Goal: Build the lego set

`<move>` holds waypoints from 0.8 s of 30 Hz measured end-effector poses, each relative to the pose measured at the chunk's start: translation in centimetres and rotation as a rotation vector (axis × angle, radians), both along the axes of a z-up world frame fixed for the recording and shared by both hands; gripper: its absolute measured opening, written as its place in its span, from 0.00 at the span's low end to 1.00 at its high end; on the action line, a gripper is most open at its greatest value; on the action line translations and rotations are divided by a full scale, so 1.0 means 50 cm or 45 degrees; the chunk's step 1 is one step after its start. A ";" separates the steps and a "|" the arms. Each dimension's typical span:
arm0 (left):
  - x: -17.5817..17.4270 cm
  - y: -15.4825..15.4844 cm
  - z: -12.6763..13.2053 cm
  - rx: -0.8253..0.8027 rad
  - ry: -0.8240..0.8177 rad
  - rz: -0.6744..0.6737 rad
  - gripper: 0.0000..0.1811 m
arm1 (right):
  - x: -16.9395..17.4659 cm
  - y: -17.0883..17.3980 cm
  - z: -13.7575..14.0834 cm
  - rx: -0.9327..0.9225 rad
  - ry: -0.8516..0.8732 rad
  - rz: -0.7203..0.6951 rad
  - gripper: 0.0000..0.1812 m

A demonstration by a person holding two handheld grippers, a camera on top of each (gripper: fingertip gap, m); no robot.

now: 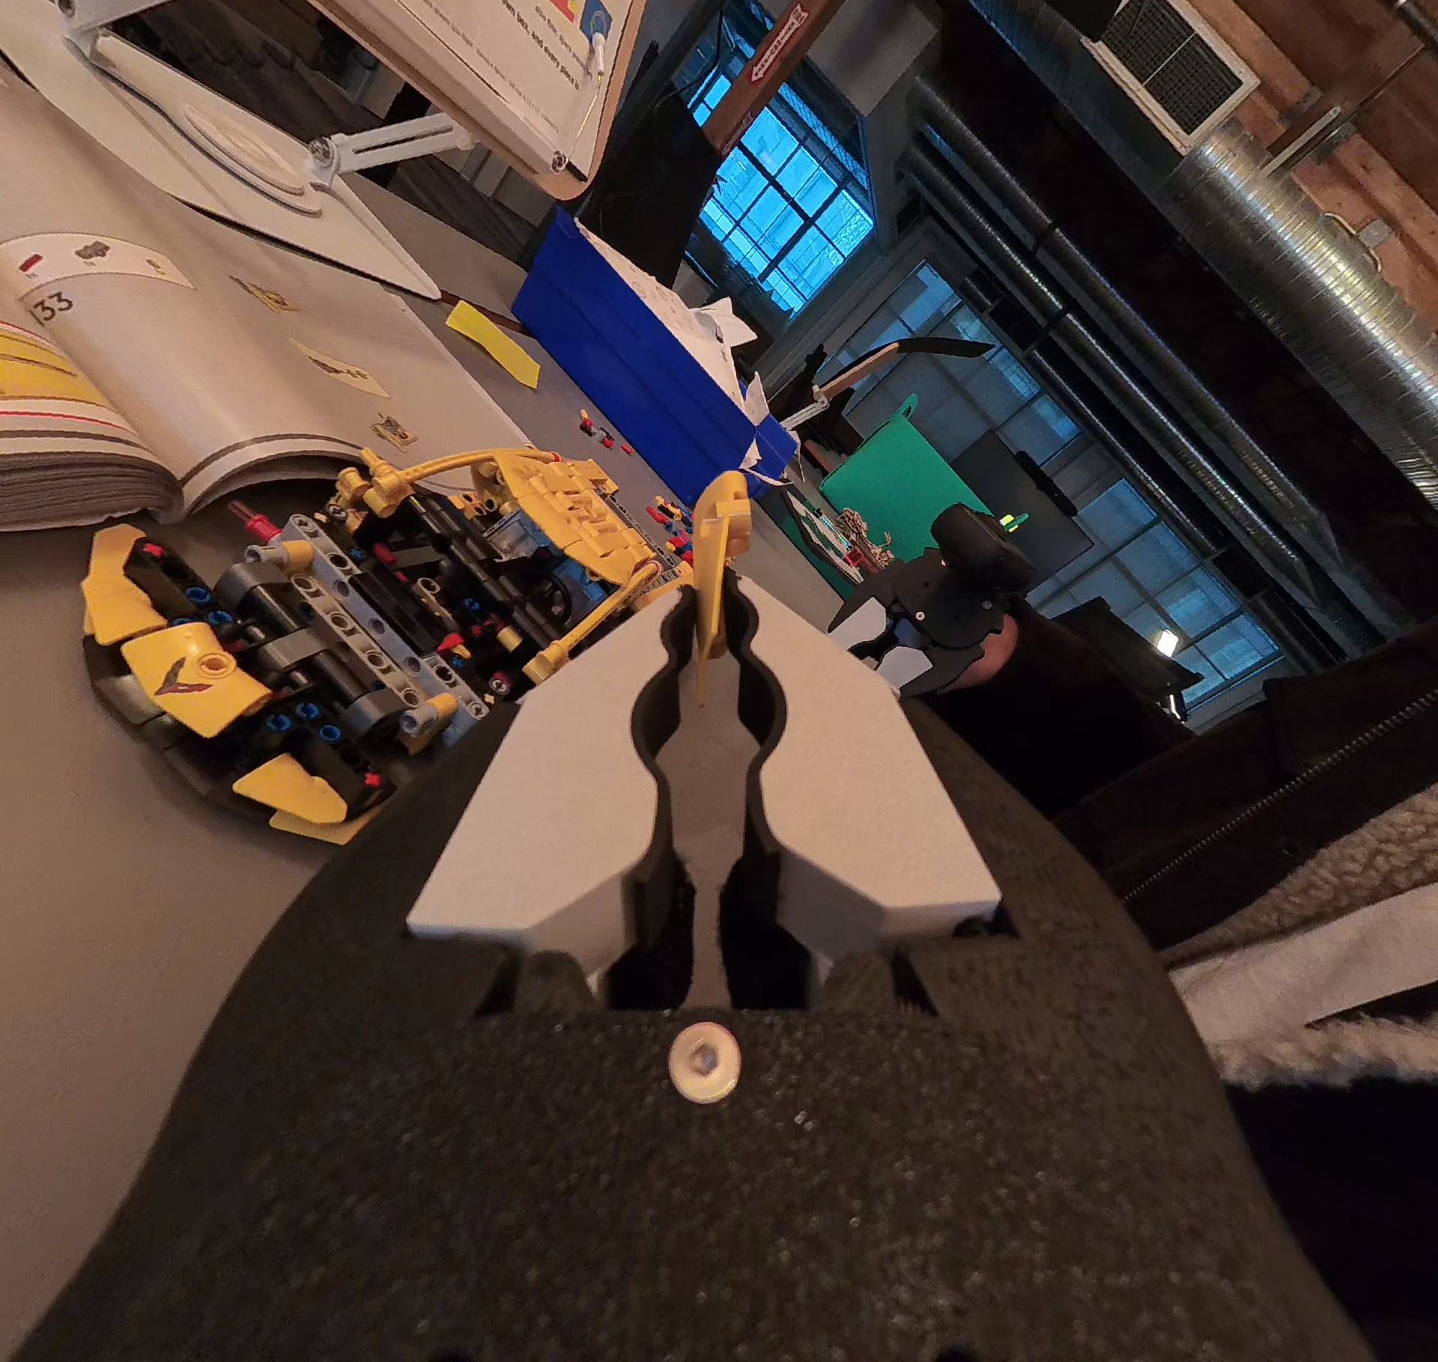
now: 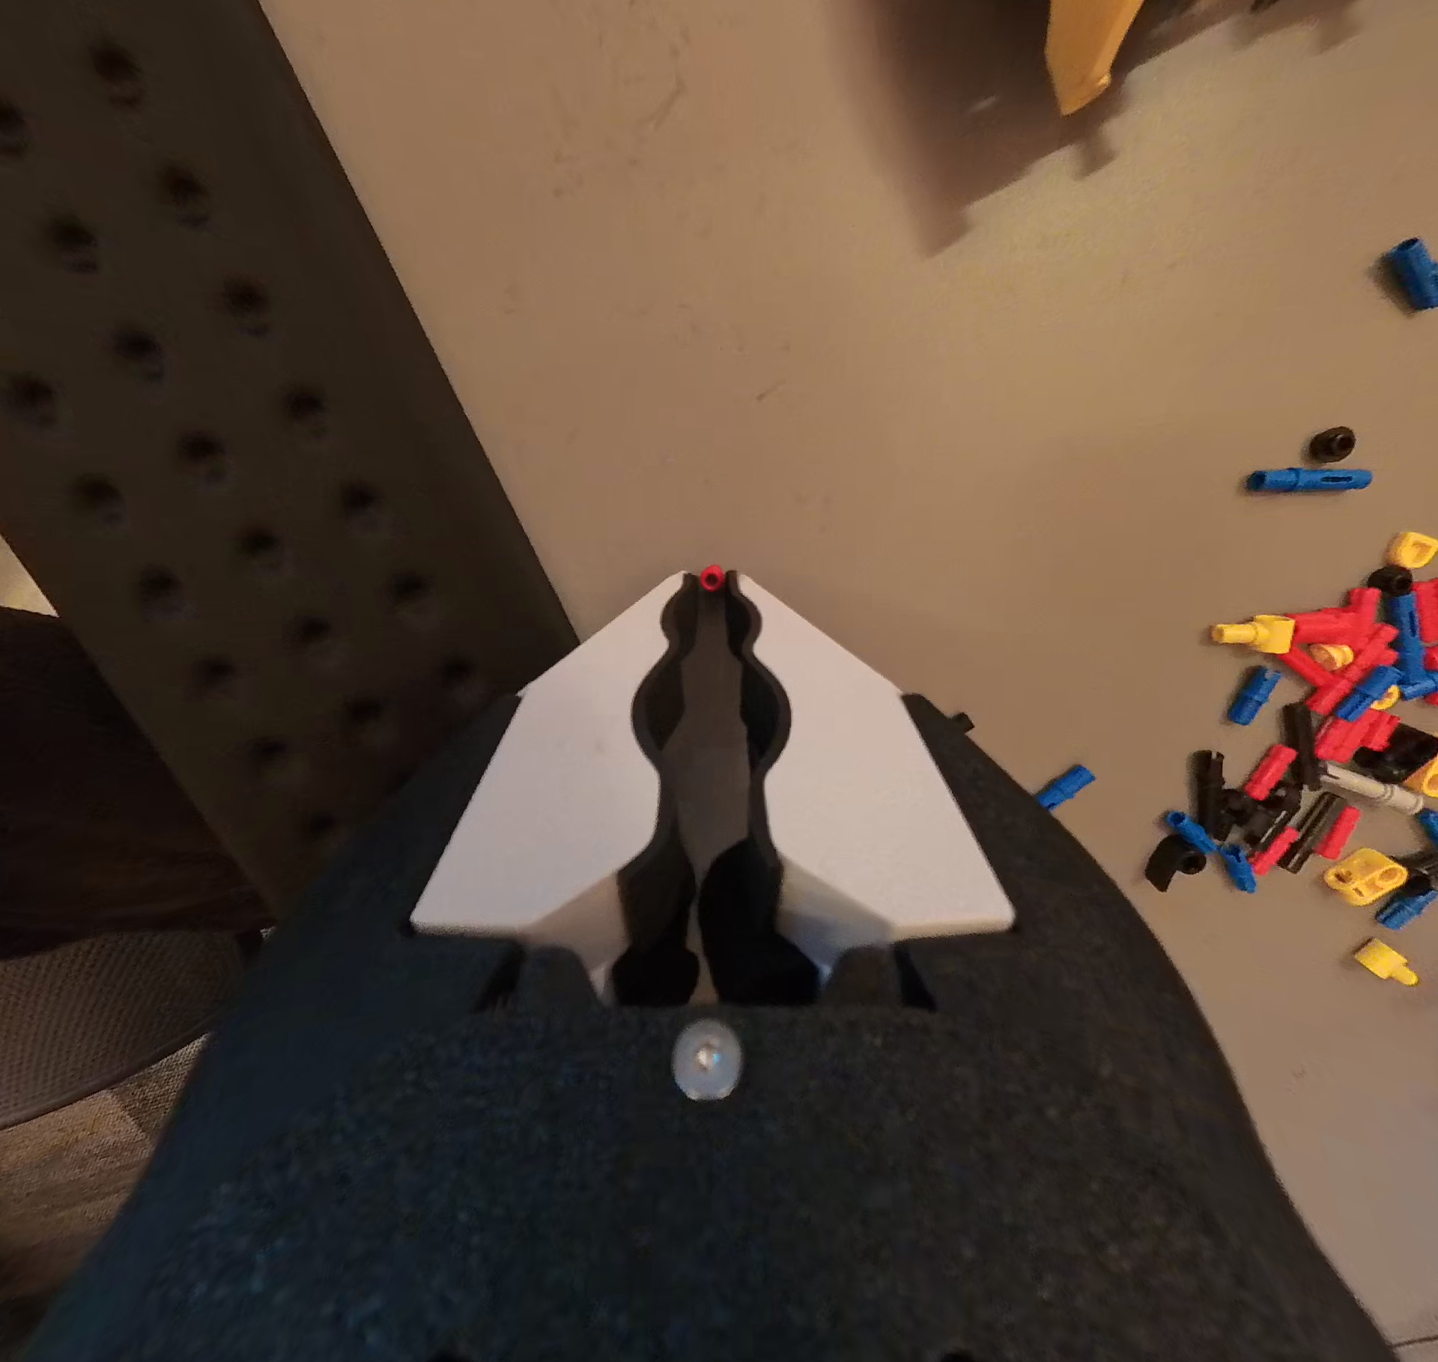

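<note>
1. Left fingers pinch a yellow panel, raised off the desk.
2. Right fingers grip a red pin.
3. Car at ten o'clock looks partly built.
4. Loose parts at three o'clock suggest much remains.

Lighting: dim, warm indoor cast on the table in both views; cold blue daylight through the windows at the back. Shadows: soft, dark patch under the yellow model. Blur: right wrist view smeared — loose pieces soft-edged; left wrist view sharper. Distortion: strong wide-angle bending toward the edges. Glare: none of note.
</note>
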State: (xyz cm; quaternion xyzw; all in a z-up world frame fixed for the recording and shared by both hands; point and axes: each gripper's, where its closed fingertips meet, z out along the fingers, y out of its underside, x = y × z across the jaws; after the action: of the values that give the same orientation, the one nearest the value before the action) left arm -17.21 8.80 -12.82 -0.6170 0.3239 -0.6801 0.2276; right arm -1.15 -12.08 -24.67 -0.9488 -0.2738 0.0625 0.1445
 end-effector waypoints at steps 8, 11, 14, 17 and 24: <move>0.000 0.000 0.000 -0.001 -0.002 0.003 0.04 | 0.002 0.001 -0.001 0.001 -0.010 0.005 0.04; 0.000 0.000 0.000 -0.001 -0.001 0.003 0.04 | 0.007 0.000 0.001 0.002 -0.022 0.005 0.05; 0.000 0.000 0.000 0.000 -0.002 0.003 0.04 | 0.004 0.004 0.008 0.017 -0.003 0.003 0.05; 0.000 0.000 -0.001 0.000 0.000 0.000 0.04 | 0.002 0.006 0.006 0.012 -0.001 0.013 0.04; 0.004 -0.012 0.007 -0.025 -0.026 -0.028 0.04 | -0.036 0.051 0.047 0.167 0.108 0.037 0.02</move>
State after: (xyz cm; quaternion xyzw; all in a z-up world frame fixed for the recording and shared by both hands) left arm -17.00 8.19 -12.47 -0.6087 0.3215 -0.6920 0.2175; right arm -2.94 -9.54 -22.32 -0.9297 -0.2848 0.0867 0.2169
